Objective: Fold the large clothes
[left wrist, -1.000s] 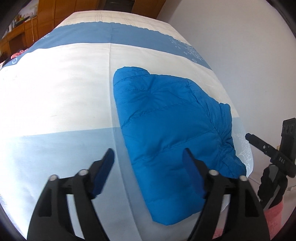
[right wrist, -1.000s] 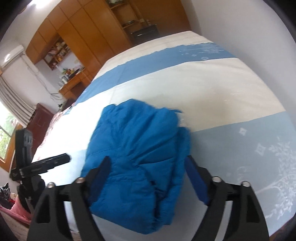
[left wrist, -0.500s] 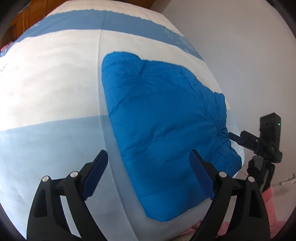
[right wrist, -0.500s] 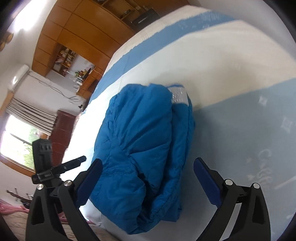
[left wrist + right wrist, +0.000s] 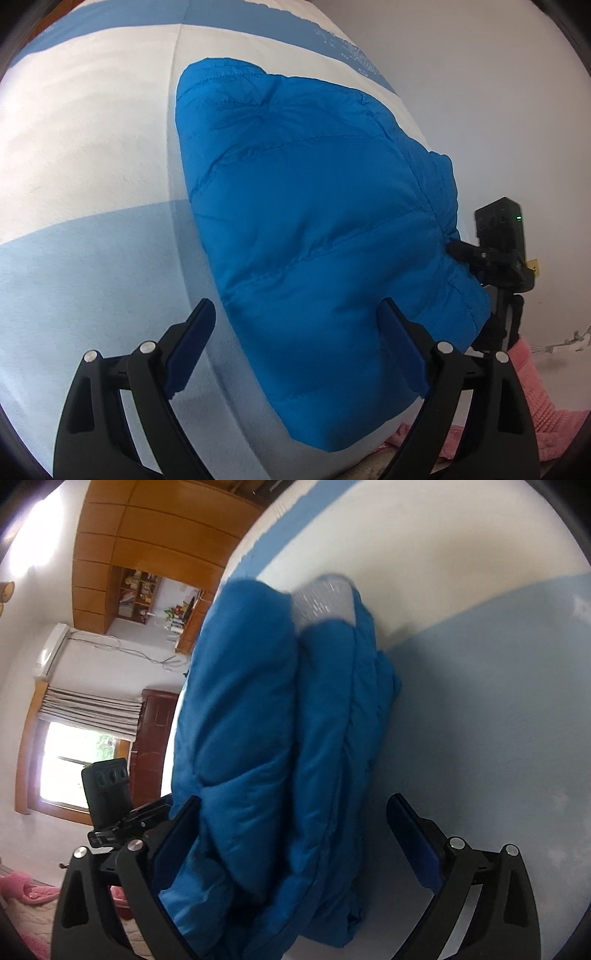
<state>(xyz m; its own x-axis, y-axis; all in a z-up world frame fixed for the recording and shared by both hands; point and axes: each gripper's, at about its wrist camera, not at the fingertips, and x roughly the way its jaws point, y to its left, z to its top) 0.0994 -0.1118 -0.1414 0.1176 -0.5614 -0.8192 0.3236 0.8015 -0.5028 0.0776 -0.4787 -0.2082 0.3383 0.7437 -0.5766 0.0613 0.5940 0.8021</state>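
The folded blue jacket [image 5: 317, 229] [image 5: 273, 738] lies between and beyond both grippers' spread-apart, empty fingers [image 5: 192, 343] [image 5: 413, 838].

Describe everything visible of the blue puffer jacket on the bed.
The blue puffer jacket is bright blue, quilted in stitched padded bands, and looks like smooth synthetic shell fabric. It lies folded into a compact bundle on the striped bedspread, near the bed's edge. The right wrist view shows stacked layers and a pale silvery lining patch at its far end. Both hand-held grippers, left and right, are open over it; no finger visibly clamps it.
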